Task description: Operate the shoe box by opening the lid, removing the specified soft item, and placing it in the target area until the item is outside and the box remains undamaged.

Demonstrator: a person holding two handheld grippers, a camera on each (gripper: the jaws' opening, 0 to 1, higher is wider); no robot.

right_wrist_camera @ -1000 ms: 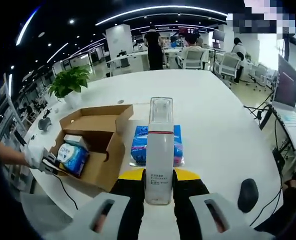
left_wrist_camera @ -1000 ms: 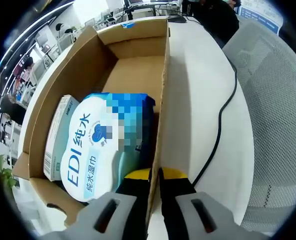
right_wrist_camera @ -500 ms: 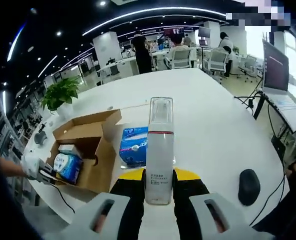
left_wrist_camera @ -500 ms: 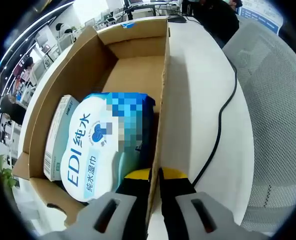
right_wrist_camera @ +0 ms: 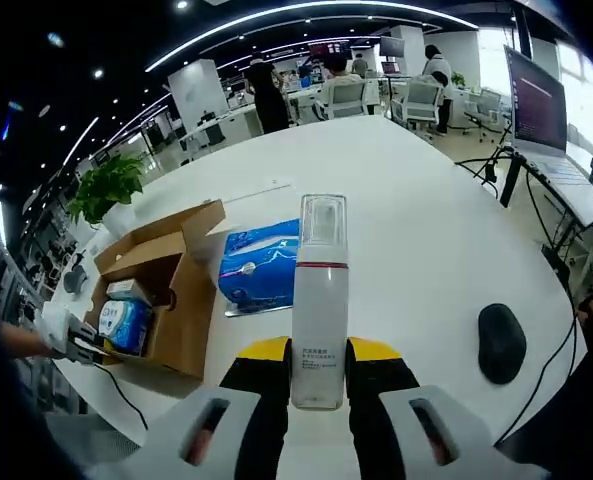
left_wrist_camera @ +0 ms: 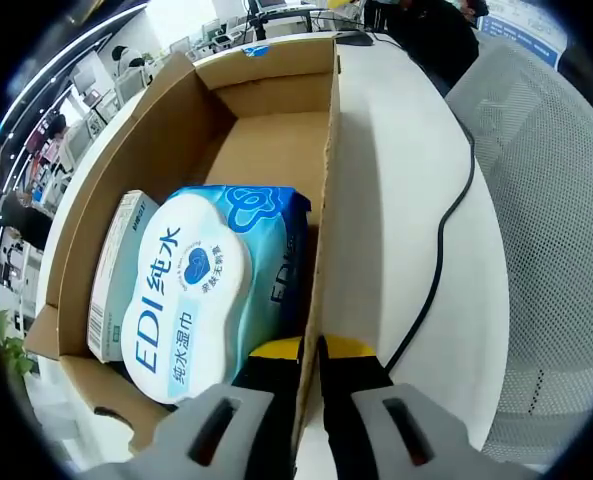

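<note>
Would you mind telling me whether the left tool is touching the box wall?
Touching. In the left gripper view, the left tool is shut on the box wall, the cardboard edge pinched between its jaws.

The cardboard shoe box (left_wrist_camera: pixel 266 130) stands open on the white table (left_wrist_camera: pixel 396 190), flaps raised. Inside it, at the near end, a blue-and-white wet-wipe pack (left_wrist_camera: pixel 201 290) marked "EDI" lies label up, with a small white carton (left_wrist_camera: pixel 111 275) touching its side. The box's far half is bare.
</note>
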